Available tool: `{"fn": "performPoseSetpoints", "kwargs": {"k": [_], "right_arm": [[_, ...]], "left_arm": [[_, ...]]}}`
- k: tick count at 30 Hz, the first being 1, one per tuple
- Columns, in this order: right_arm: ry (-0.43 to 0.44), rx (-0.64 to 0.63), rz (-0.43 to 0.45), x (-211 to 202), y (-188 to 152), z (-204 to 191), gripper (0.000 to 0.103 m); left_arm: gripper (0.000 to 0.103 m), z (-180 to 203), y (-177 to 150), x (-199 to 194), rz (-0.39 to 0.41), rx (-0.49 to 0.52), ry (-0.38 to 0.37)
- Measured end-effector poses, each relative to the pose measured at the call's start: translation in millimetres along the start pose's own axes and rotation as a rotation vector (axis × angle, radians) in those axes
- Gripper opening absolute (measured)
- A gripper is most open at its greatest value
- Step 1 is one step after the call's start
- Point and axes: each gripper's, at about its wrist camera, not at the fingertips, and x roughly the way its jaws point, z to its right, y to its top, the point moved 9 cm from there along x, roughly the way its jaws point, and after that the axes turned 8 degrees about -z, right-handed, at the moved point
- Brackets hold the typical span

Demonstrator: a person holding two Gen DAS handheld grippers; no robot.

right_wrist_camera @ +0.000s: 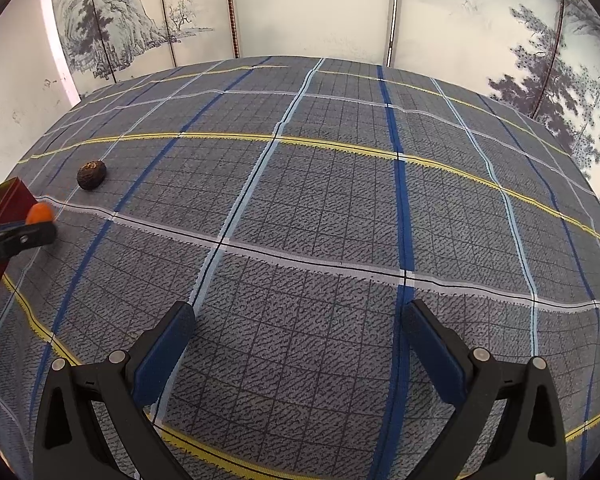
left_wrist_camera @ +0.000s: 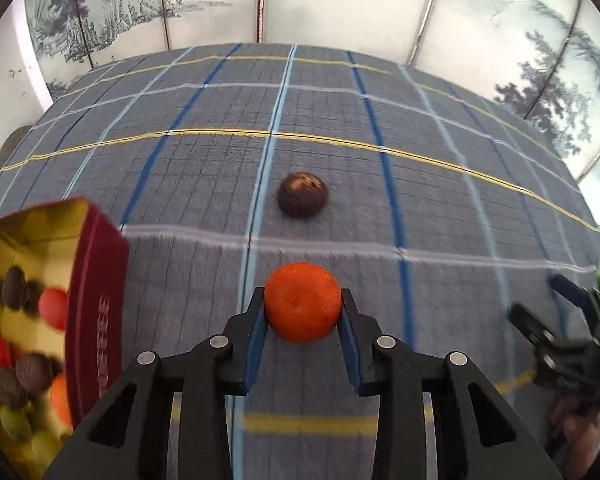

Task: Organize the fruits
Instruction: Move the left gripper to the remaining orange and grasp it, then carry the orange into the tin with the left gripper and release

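Orange fruit (left_wrist_camera: 302, 301) sits clamped between the blue pads of the left gripper (left_wrist_camera: 302, 308), low over the plaid tablecloth (left_wrist_camera: 380, 200); both pads press its sides. The fruit is round, with no clear long axis, and its dimpled stem mark faces the camera. Beyond it a dark brown fruit (left_wrist_camera: 303, 194) lies alone on the cloth, its pale scarred patch turned upward. At the left edge stands a dark red box (left_wrist_camera: 96, 280) with a gold interior, holding brown, red, green and orange fruits. The right gripper (right_wrist_camera: 300, 344) hangs over bare cloth, fingers spread wide with nothing between them.
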Motion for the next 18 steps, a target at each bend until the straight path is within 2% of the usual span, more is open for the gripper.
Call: {"fn": "performPoseSetpoints", "kwargs": {"k": [9,18], "right_arm": [[-0.019,0.013,-0.004,2,2,4,0.103],[-0.022,0.016,-0.004,2,2,4,0.103]], "left_arm": [[0.035,10,-39,-53,0.075,0.027,0.012],[0.035,-6,-61,-84,0.131,0.023,0.055]]}}
